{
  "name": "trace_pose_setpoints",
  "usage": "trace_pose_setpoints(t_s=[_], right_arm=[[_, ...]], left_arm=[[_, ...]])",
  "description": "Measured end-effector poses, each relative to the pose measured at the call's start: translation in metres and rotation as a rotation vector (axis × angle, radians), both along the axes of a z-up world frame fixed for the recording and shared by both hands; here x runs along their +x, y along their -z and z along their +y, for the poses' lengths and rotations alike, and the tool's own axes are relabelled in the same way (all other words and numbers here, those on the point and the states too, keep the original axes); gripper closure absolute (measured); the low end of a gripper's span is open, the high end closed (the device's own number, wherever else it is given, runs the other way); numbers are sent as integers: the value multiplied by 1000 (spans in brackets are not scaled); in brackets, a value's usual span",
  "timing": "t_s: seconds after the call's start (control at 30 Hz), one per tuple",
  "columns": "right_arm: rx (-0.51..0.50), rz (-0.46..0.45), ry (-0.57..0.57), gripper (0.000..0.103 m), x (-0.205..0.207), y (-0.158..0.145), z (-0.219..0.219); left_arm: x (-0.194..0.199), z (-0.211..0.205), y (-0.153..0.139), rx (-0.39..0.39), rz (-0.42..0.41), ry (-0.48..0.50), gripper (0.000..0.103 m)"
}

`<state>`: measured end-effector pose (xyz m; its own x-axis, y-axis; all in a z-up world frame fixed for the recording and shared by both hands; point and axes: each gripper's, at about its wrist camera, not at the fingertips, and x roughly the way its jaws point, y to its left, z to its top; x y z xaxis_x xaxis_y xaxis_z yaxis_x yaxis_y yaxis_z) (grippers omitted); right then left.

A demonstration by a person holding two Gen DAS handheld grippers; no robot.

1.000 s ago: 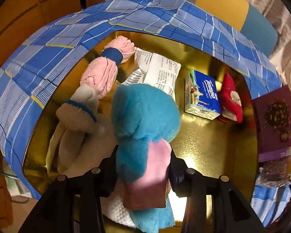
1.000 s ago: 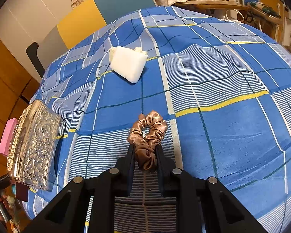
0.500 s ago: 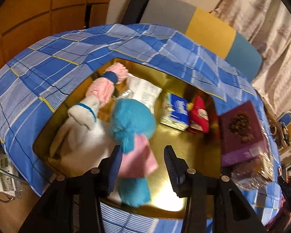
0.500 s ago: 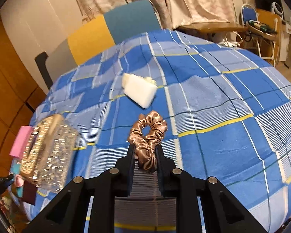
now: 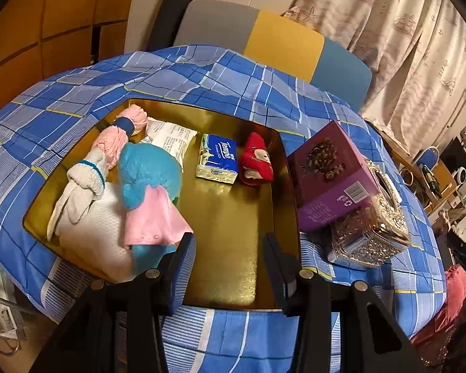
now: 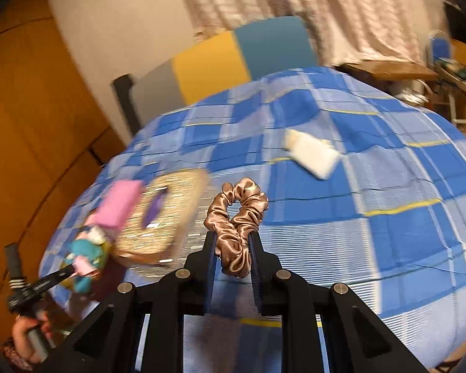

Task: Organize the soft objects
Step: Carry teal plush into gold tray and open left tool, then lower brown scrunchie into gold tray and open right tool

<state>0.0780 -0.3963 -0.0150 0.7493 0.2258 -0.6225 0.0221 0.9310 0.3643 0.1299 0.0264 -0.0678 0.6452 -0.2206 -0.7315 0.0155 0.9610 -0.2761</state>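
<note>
A blue plush doll with a pink dress (image 5: 149,192) lies in the gold tray (image 5: 230,267), beside pink and white rolled socks (image 5: 108,146), a white cloth (image 5: 96,236), a tissue pack (image 5: 217,161) and a red plush (image 5: 254,158). My left gripper (image 5: 230,245) is open and empty above the tray's near edge. My right gripper (image 6: 233,242) is shut on a brown satin scrunchie (image 6: 236,217), held above the blue checked tablecloth (image 6: 388,233). A white soft pouch (image 6: 313,157) lies farther back on the cloth.
A purple box (image 5: 329,174) leans on an ornate silver tissue box (image 5: 372,233) right of the tray. The silver box (image 6: 161,217) also shows blurred in the right wrist view, left of the scrunchie. A chair (image 5: 264,40) stands behind the table.
My left gripper let go of the blue doll in the tray, opened and pulled back. My right gripper lifted the scrunchie off the cloth and swung left.
</note>
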Motion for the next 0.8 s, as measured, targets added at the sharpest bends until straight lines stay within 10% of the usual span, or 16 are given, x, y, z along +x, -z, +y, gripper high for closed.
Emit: trace_pose_setpoints(t_s=[0.4, 0.8], right_arm=[[-18, -32, -371, 83, 30, -14, 180], [-77, 75, -473, 83, 86, 31, 300]], left_arm=[[-18, 39, -2, 25, -48, -38, 58], [-26, 63, 6, -7, -65, -59, 58]])
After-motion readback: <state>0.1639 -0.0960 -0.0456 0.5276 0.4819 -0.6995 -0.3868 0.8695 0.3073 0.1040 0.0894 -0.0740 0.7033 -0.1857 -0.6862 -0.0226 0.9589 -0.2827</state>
